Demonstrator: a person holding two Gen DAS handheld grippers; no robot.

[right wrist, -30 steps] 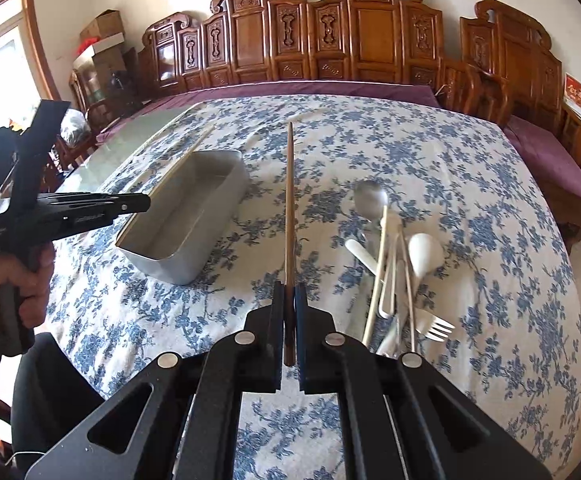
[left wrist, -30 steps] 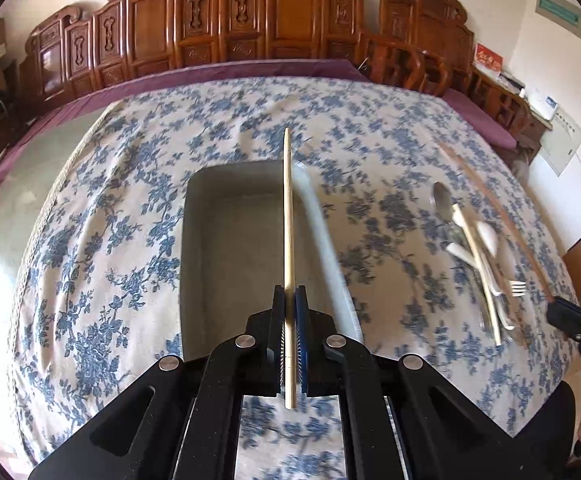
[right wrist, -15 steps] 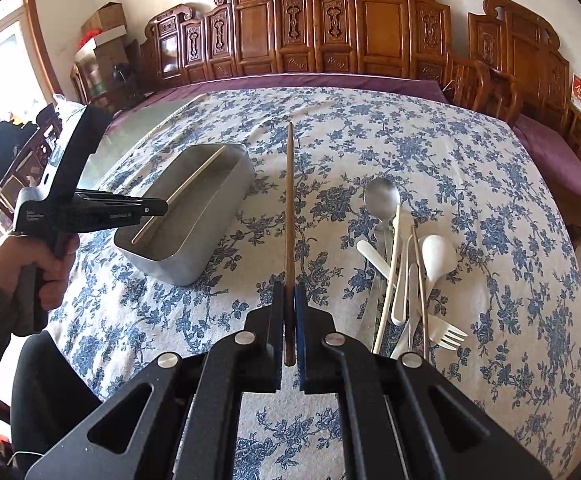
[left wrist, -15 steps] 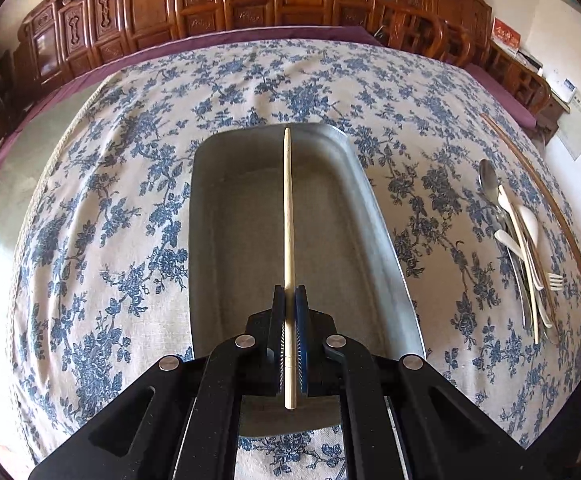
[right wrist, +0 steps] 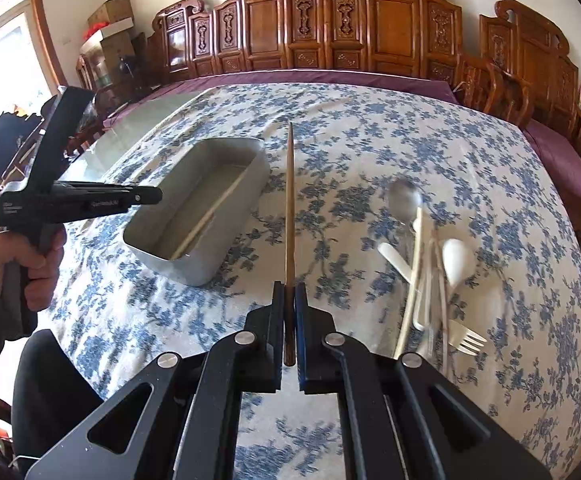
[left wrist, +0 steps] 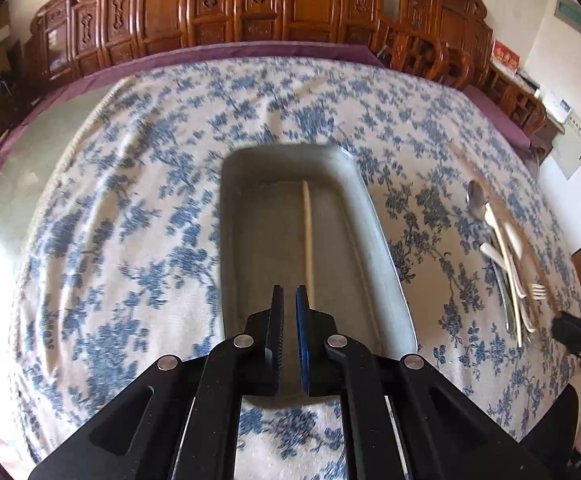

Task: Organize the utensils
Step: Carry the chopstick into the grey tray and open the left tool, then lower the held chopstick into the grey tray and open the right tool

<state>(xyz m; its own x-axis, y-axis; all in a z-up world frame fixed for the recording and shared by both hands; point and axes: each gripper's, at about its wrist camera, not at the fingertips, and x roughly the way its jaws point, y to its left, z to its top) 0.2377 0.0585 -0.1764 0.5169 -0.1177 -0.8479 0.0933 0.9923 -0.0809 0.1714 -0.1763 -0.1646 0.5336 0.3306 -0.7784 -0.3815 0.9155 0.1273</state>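
Tray [right wrist: 226,248] sits at about ten o'clock from my right gripper [right wrist: 289,312], which is clamped on the dark chopstick [right wrist: 289,216] pointing twelve. Pale chopstick [right wrist: 210,216] already lies lengthwise inside; left gripper [left wrist: 289,320] looks nearly closed, empty, hovering over it.

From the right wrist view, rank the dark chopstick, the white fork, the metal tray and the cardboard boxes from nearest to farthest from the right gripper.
1. Dark chopstick: clamped in the right gripper, pointing ahead.
2. White fork: on the cloth just to the right.
3. Metal tray: ahead on the left, a pale chopstick inside.
4. Cardboard boxes: far left, by the wall.
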